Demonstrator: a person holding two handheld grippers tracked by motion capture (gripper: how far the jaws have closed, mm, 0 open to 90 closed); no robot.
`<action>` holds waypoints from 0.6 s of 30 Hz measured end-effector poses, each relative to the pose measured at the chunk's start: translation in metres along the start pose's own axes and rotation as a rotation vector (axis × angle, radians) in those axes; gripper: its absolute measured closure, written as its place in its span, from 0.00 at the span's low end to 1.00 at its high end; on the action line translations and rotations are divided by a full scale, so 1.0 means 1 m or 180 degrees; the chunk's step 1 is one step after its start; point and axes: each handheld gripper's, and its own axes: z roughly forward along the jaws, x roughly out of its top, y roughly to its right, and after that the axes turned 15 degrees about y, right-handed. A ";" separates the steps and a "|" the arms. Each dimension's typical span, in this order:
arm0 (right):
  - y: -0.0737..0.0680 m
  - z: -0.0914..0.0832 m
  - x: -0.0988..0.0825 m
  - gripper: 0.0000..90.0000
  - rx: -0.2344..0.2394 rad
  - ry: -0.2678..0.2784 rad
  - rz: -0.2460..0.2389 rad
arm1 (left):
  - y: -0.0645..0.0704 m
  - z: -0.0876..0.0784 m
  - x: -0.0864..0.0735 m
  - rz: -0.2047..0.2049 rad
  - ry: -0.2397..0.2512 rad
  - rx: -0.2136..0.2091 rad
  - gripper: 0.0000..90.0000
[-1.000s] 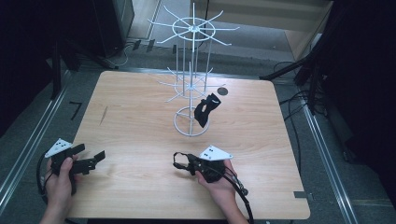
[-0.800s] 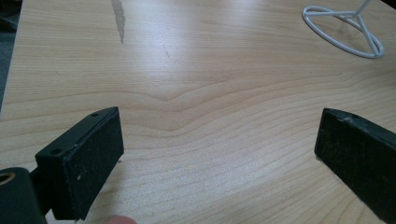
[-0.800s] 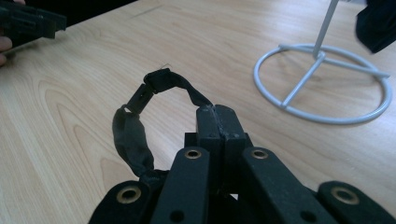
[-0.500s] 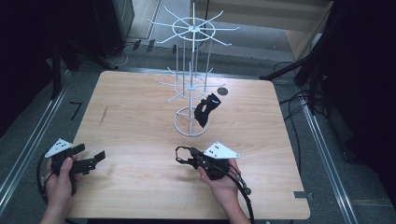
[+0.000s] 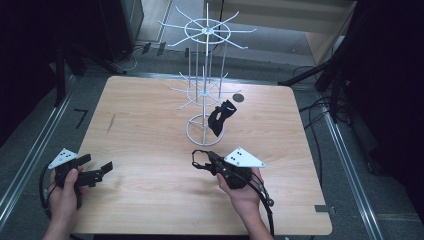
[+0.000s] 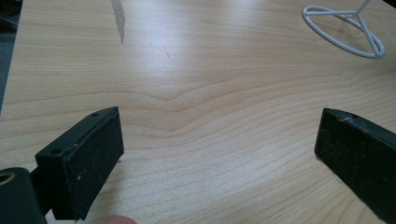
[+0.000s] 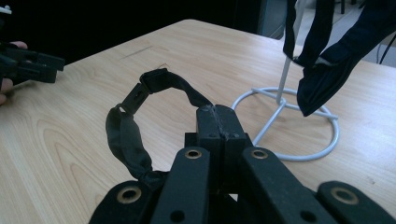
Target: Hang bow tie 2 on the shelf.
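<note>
Near the middle of the wooden table [image 5: 150,135], a bit toward the near edge, the right gripper [image 5: 206,161] has its jaws clamped together on a black strap [image 7: 135,121], which loops out to the left of the jaws with a small buckle [image 7: 136,95] at the top of the loop. The loop hangs just above the tabletop. Right behind it, farther away, stands a white wire rack [image 5: 204,85] with a round ring base [image 7: 299,126], and a second black strap [image 5: 220,117] hangs from one of its lower arms, dangling over the right side of the base. Over at the near left corner, the left gripper [image 5: 97,172] sits low over bare wood with its jaws wide apart and nothing between them, well away from the rack and the other hand.
</note>
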 end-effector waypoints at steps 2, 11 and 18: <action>0.001 -0.001 0.003 1.00 -0.0014 0.0031 -0.0004 | 0.000 0.000 0.000 0.0001 -0.0002 0.0000 0.02; 0.004 -0.002 0.017 1.00 -0.0067 0.0154 -0.0009 | 0.000 0.000 0.000 -0.0002 -0.0004 -0.0002 0.02; 0.003 -0.002 0.028 1.00 -0.0061 0.0229 -0.0033 | 0.000 0.000 0.000 0.0001 -0.0005 -0.0007 0.02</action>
